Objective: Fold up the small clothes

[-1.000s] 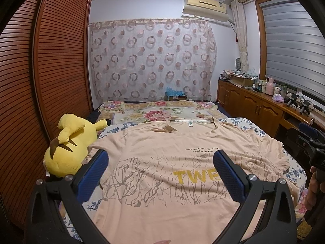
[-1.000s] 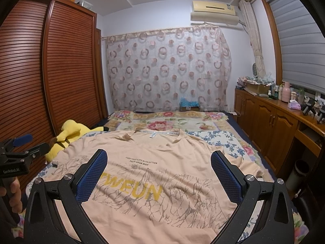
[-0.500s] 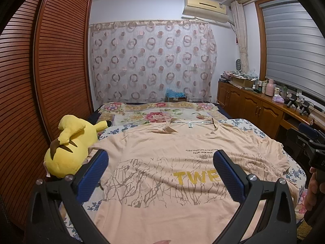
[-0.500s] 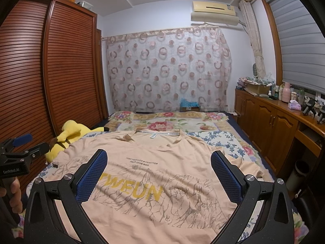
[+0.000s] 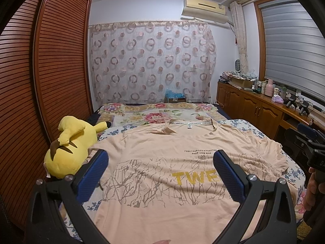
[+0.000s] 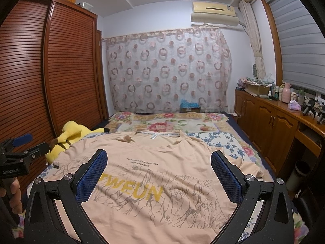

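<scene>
A peach T-shirt [image 5: 162, 154] with yellow letters and a grey branch print lies spread flat, front up, on the bed; it also shows in the right wrist view [image 6: 154, 174]. Its collar points away from me. My left gripper [image 5: 160, 162] is open and empty, held above the shirt's lower left part. My right gripper [image 6: 158, 162] is open and empty, held above the shirt's lower middle. Each gripper shows at the edge of the other's view: the right one [image 5: 310, 148] and the left one [image 6: 18, 156].
A yellow plush toy [image 5: 69, 146] lies at the bed's left edge beside the shirt's left sleeve. A slatted wooden wardrobe [image 5: 40, 81] runs along the left. A wooden cabinet [image 6: 274, 126] with bottles stands on the right. A floral quilt [image 5: 160, 116] covers the far bed.
Both views have tilted up slightly, so the shirt sits a little lower in frame. The shirt and the jaws have not changed.
</scene>
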Demonstrator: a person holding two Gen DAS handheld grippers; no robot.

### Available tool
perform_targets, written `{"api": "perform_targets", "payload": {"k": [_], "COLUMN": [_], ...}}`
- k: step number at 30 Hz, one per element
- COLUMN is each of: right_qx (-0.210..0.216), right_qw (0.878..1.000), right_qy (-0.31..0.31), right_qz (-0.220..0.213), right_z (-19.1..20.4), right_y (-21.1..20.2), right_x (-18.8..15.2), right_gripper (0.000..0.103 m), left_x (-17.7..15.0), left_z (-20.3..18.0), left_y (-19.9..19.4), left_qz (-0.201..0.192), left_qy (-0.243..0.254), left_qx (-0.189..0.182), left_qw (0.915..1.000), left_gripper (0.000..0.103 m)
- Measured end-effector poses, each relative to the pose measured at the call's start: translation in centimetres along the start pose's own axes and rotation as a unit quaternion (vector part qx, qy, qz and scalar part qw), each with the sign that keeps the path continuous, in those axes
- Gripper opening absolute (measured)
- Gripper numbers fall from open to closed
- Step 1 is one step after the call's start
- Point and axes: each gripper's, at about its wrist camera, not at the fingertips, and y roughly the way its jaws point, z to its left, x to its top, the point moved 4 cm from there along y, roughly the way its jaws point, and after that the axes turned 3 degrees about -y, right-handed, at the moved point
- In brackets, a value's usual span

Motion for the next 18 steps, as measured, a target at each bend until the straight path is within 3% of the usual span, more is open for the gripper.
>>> {"api": "perform_targets", "payload": {"k": [18], "right_qx": [0.001], "right_qw": [1.000], "right_qy": [0.001], "right_qz": [-0.002], "right_z": [-0.27], "right_y": [-0.06], "right_x": [-0.50], "right_gripper": [0.103], "left_x": [-0.07], "left_z": [-0.02], "left_y": [-0.12], "left_qz": [-0.002], "left_qy": [0.000], "left_qx": [0.000], "left_qw": [1.0000], "left_gripper": [0.103]}}
